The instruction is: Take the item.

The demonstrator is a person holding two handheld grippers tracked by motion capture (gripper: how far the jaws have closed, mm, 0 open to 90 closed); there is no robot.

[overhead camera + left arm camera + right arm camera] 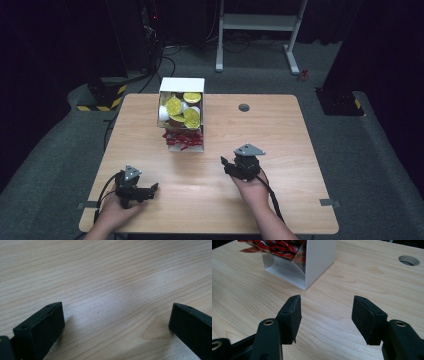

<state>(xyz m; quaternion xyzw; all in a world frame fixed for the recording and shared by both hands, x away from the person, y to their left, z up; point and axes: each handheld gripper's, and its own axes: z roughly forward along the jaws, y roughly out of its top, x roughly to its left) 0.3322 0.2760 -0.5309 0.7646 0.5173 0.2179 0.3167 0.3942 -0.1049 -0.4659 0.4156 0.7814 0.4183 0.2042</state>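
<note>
A white box stands at the table's far middle, holding several yellow-lidded cups above and red wrapped pieces in its lower opening. My left gripper rests near the front left of the table, pointing right. In the left gripper view, my left gripper is wide open over bare wood. My right gripper sits right of centre, aimed toward the box. The right gripper view has the right gripper open with nothing between its jaws, short of the box's corner and the red pieces.
The wooden table has a round cable hole at the far right of centre, also in the right gripper view as the hole. A white stand's legs rise on the dark floor beyond the table.
</note>
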